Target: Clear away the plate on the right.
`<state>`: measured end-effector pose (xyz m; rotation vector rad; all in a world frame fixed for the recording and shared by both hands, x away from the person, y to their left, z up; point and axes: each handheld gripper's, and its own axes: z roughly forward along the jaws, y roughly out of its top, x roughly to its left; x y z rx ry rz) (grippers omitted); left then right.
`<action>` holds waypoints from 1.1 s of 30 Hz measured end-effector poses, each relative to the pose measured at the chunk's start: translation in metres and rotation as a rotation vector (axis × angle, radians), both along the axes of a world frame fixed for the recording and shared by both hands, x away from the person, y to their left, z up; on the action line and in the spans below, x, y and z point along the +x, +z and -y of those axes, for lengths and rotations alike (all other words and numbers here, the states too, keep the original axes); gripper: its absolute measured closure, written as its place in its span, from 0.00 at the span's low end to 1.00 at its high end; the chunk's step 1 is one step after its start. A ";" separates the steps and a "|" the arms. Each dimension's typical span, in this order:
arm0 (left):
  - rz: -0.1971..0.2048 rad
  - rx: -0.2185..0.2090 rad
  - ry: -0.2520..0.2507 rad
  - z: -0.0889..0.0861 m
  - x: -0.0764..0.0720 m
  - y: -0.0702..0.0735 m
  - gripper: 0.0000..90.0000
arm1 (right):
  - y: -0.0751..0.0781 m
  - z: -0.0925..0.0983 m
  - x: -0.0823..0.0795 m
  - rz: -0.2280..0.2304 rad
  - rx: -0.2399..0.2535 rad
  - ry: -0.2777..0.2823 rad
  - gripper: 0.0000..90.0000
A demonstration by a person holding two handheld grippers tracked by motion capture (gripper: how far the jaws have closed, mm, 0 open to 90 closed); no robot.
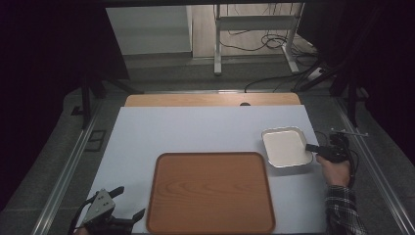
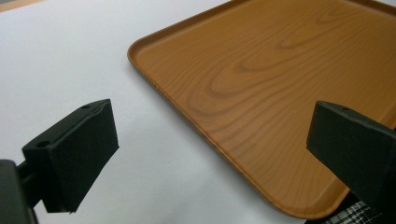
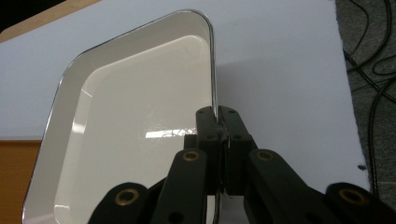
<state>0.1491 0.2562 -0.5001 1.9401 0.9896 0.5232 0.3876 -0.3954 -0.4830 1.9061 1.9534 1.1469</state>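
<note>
a: where lit from above, pale sheet over a wooden table, grey floor around.
b: brown wood-grain tray at the sheet's near middle, flat, bare inside.
a: just beyond its far right corner, white dish with a shiny metal rim, nothing inside.
b: touching the tray?
a: close at that corner; contact hard to tell from the high view.
b: right gripper at the dish's right edge, held by a hand in a plaid sleeve.
a: seen close in the right gripper view, jaws pinched tight on the dish rim, one inside, one outside.
b: left gripper low at the near left, beside the tray's left edge.
a: jaws spread wide, holding nothing, above bare sheet and the tray corner.
b: any writing, brands, labels?
a: none readable anywhere.
b: cables on the floor past the table, by a white frame.
</note>
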 end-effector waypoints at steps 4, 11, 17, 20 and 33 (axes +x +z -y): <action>0.001 0.000 0.000 0.000 0.000 0.000 0.02 | 0.003 -0.004 -0.005 0.009 -0.004 0.009 0.98; 0.002 0.001 0.000 0.000 0.000 0.000 0.02 | 0.006 -0.012 -0.018 0.015 0.022 0.036 0.98; 0.002 0.001 0.000 0.000 0.000 0.000 0.02 | 0.008 -0.021 -0.026 0.017 0.040 0.062 0.98; 0.002 0.000 0.000 0.000 0.000 0.000 0.02 | 0.009 -0.025 -0.028 0.021 0.046 0.071 0.98; 0.003 0.001 0.000 0.000 0.000 0.000 0.02 | 0.014 -0.062 -0.046 0.022 0.070 0.151 0.98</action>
